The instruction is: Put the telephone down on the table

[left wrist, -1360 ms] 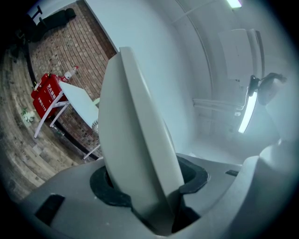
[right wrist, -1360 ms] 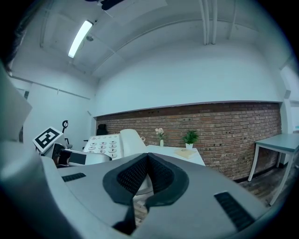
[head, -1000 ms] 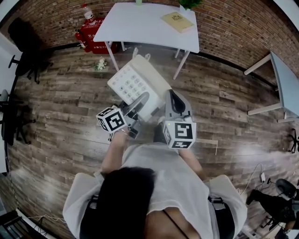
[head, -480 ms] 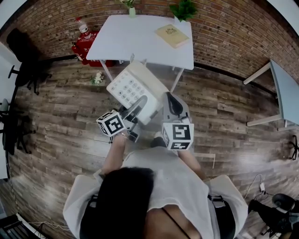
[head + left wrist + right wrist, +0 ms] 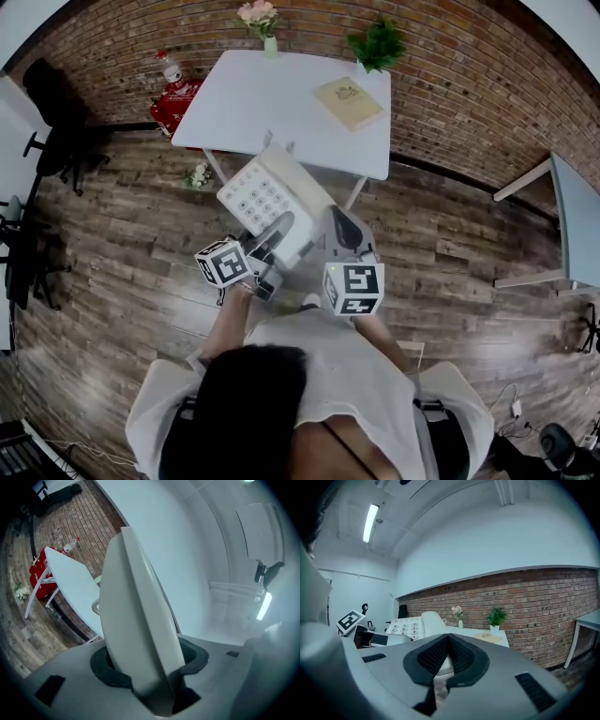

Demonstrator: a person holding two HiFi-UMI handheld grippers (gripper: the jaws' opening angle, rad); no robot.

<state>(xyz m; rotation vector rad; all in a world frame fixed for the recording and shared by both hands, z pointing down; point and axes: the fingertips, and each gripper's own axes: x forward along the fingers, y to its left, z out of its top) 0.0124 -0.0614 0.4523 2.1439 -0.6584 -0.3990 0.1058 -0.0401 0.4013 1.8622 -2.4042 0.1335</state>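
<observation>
Cream plastic telephone point(image 5: 265, 195) hangs mid-frame in the head view, over the wooden floor point(image 5: 122, 244) and against the lower edge of the white table point(image 5: 272, 103). My left gripper point(image 5: 145, 667) has its jaws partly spread, clamped on the telephone's edge. My right gripper point(image 5: 447, 641) sits alongside with its pad tips meeting and nothing visibly pinched.

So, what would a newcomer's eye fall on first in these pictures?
First, the big white push-button telephone, held in the air over the wooden plank floor by the left claw and the right claw. Next, the white rectangular table beyond it, near the brick wall, carrying a yellowish book.
</observation>
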